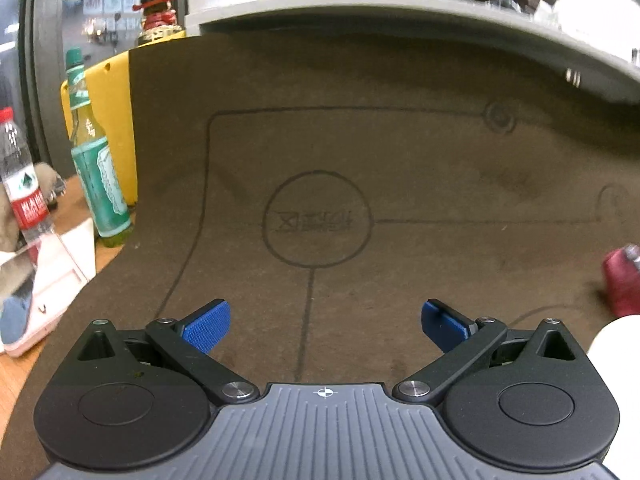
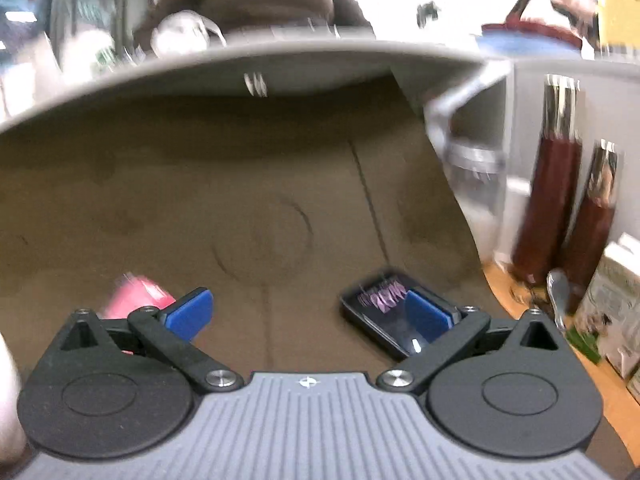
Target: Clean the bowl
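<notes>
Holding both claws wide over the brown mat [image 1: 400, 160], I see a red object [image 2: 136, 296] beside my right claw [image 2: 308, 314], a black tray [image 2: 384, 312] partly behind its finger; left claw [image 1: 325, 326] unobstructed.

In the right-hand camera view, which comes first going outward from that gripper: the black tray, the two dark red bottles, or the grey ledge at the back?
From the right gripper:
1. Black tray, on the mat right at the right fingertip.
2. Dark red bottles, standing off to the right.
3. Grey ledge, across the back.
</notes>
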Action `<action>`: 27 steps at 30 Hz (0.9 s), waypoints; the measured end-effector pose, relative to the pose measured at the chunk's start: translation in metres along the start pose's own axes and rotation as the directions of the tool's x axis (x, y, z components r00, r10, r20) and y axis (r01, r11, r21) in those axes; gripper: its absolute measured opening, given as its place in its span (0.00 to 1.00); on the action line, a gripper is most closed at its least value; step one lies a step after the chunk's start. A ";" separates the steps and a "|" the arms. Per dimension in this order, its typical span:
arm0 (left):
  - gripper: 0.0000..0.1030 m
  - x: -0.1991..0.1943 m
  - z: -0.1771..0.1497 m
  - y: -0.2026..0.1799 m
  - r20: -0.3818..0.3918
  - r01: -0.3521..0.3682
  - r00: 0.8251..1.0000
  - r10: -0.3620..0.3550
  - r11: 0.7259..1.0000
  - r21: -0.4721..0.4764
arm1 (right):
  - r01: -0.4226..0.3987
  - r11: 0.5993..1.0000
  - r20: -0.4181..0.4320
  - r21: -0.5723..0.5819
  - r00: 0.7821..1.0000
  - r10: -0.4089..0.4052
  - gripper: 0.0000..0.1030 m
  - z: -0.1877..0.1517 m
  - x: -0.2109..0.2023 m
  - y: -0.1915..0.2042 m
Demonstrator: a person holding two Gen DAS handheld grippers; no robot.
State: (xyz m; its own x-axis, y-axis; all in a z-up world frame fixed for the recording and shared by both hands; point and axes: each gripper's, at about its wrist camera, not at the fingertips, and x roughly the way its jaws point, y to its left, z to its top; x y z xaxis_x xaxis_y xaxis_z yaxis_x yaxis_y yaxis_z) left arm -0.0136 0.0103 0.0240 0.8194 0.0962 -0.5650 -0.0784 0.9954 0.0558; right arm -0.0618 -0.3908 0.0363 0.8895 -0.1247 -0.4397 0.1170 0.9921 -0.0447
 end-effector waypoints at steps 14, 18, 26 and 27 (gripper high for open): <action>1.00 0.025 -0.011 0.000 -0.079 0.043 0.996 -0.045 0.999 -0.032 | -0.028 0.997 -0.177 -0.067 0.984 0.016 1.00 -0.002 0.052 0.027; 1.00 0.024 -0.011 0.000 -0.079 0.044 0.996 -0.047 0.998 -0.036 | -0.026 0.998 -0.176 -0.064 0.984 0.014 1.00 0.002 0.054 0.032; 1.00 0.026 -0.011 0.001 -0.079 0.047 0.996 -0.050 0.998 -0.038 | -0.026 0.998 -0.177 -0.061 0.984 0.015 1.00 0.007 0.054 0.036; 1.00 0.026 -0.010 0.001 -0.079 0.047 0.996 -0.050 0.998 -0.038 | -0.027 0.998 -0.177 -0.060 0.984 0.016 1.00 0.007 0.055 0.036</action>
State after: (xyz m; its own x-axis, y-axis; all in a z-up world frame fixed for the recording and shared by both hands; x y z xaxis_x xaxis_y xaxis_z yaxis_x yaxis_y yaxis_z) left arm 0.0018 0.0136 0.0006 0.7749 0.0465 -0.6304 -0.0616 0.9981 -0.0020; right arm -0.0055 -0.3621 0.0165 0.7990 -0.1049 -0.5921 0.0661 0.9940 -0.0869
